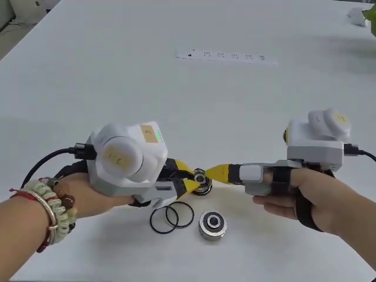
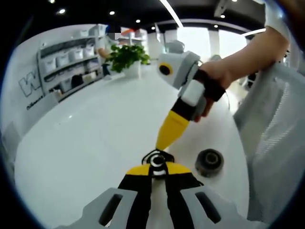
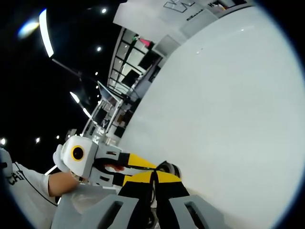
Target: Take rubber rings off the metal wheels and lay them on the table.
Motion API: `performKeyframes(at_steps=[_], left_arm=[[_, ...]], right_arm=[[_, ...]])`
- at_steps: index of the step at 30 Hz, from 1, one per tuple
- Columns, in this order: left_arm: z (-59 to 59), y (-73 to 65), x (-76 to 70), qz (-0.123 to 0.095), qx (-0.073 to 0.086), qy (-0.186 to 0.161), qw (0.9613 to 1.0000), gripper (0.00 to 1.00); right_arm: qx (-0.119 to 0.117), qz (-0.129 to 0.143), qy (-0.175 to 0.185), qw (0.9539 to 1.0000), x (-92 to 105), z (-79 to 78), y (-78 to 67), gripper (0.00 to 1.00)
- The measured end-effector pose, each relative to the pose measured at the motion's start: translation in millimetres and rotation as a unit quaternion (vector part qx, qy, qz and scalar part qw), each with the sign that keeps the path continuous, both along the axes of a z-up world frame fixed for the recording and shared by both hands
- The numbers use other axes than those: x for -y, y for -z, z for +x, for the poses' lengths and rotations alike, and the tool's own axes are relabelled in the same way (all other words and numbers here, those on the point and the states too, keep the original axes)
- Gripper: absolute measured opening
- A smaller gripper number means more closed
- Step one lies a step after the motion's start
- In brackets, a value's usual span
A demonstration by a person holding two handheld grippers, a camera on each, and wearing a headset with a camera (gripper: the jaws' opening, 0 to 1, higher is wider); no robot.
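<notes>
Here the left gripper (image 1: 191, 184) clamps the metal wheel (image 1: 202, 181); the right gripper (image 1: 216, 173), jaws together, meets it head-on from the opposite side.

The head view looked steeply down at the table (image 1: 235, 106). Both gripper views faced each other closely, sharing the wheel (image 2: 157, 162).

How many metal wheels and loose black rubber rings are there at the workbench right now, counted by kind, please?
Small round metal wheels: 2, the held wheel in the left gripper and the lying wheel.
Thin black rubber rings, loose: 2, the left-hand ring and the right-hand ring.
Total: 4.
</notes>
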State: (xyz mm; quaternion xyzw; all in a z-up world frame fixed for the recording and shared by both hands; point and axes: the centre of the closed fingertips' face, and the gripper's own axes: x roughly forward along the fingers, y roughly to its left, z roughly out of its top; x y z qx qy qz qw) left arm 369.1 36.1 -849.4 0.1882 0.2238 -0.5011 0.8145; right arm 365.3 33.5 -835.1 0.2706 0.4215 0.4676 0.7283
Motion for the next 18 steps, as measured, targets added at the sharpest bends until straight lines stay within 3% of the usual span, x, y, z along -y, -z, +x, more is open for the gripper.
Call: performKeyframes(at_steps=[3,4,6,8,18], left_arm=[[-0.2,-0.1,0.3,-0.001,0.0,0.0,1.0,0.11],[-0.8,-0.2,1.1,-0.002,0.0,0.002,1.0,0.11],[-1.3,0.0,2.3,-0.002,0.002,0.004,1.0,0.11],[-1.3,0.0,2.3,-0.001,0.002,0.005,1.0,0.11],[-2.0,-0.4,2.9,-0.001,0.003,0.003,1.0,0.11]], right_arm=[[0.001,0.003,-0.001,1.0,-0.8,-0.4,-1.3,0.0],[0.002,0.019,0.001,0.9998,-3.5,0.7,-6.8,0.0],[0.011,0.003,-0.007,0.9999,-3.1,-0.4,-4.3,0.0],[0.002,0.011,-0.003,0.9999,-3.4,-1.0,-5.2,0.0],[0.001,0.029,-0.004,0.9996,-6.3,-1.6,-12.4,0.0]])
